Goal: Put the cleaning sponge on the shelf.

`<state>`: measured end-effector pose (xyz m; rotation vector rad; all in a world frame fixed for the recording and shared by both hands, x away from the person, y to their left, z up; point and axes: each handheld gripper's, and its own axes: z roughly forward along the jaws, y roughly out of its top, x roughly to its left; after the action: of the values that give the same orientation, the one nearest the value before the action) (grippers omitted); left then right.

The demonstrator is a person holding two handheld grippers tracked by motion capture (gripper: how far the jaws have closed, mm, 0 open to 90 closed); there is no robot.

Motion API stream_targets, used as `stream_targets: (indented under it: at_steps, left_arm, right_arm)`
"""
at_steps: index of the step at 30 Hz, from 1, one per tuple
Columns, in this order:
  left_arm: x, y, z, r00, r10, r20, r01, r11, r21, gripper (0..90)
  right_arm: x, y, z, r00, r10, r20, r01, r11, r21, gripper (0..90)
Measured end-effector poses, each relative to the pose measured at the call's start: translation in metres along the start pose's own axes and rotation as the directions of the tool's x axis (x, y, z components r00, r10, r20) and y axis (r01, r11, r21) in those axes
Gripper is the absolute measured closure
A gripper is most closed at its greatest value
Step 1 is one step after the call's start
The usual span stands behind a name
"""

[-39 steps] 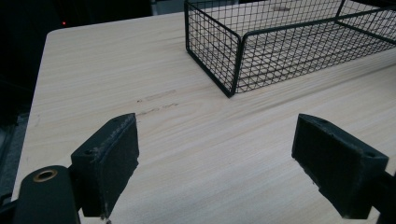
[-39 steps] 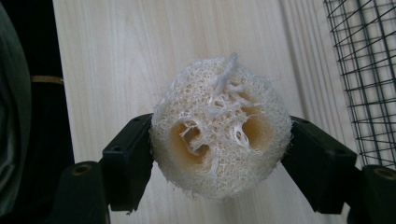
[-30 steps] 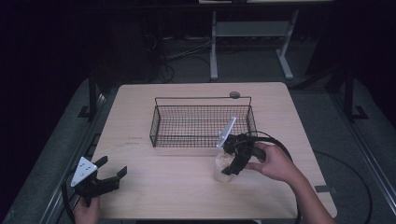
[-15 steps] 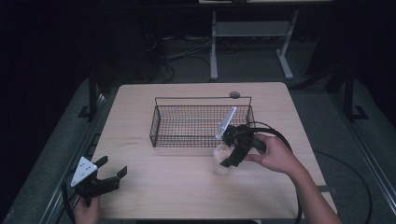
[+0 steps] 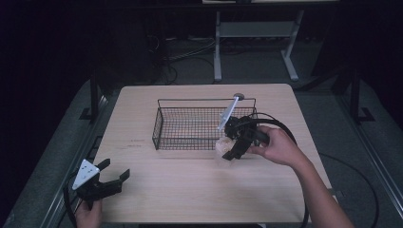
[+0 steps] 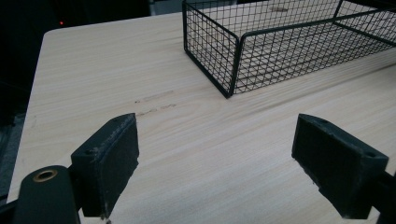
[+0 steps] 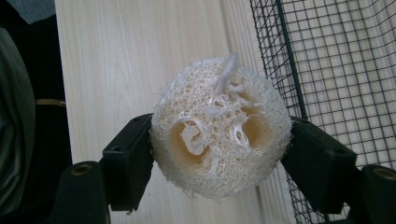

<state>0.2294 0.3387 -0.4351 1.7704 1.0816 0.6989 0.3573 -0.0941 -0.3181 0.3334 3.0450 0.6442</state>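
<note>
A round, pale loofah sponge (image 7: 219,126) with holes through its middle sits squeezed between the jaws of my right gripper (image 7: 219,154), lifted off the table. From above, the loofah sponge (image 5: 222,145) and right gripper (image 5: 229,148) hang at the front right corner of the black wire basket (image 5: 190,142). The basket's mesh wall (image 7: 327,65) is just to the right in the right gripper view. My left gripper (image 5: 111,183) rests open near the table's front left corner, nothing between its pads (image 6: 114,158), with the basket (image 6: 233,60) ahead of it.
The light wooden table (image 5: 190,190) has bare room in front of the basket. A small dark round fitting (image 5: 238,96) sits at the table's far edge. A black cable (image 5: 285,135) loops from the right gripper. Dark floor and a desk frame (image 5: 256,33) lie beyond.
My right gripper has carried the loofah up and away from me, from the table in front of the basket to its front right corner. The left gripper has stayed put.
</note>
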Motion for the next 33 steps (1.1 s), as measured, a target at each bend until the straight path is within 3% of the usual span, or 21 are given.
stream_targets:
  at_steps: [27, 33]
  left_arm:
    - [0.001, 0.000, -0.001, 1.0000, -0.009, 0.000, 0.009, 0.9999, -0.007, 14.1]
    - [0.002, 0.000, -0.001, 0.9999, -0.012, -0.001, 0.012, 0.9999, -0.009, 14.1]
  right_arm:
    - [-0.031, 0.034, -0.028, 0.9993, -0.004, 0.038, 0.003, 1.000, 0.015, 27.5]
    - [-0.042, 0.038, -0.030, 0.9990, 0.015, 0.043, -0.015, 1.000, 0.013, 27.5]
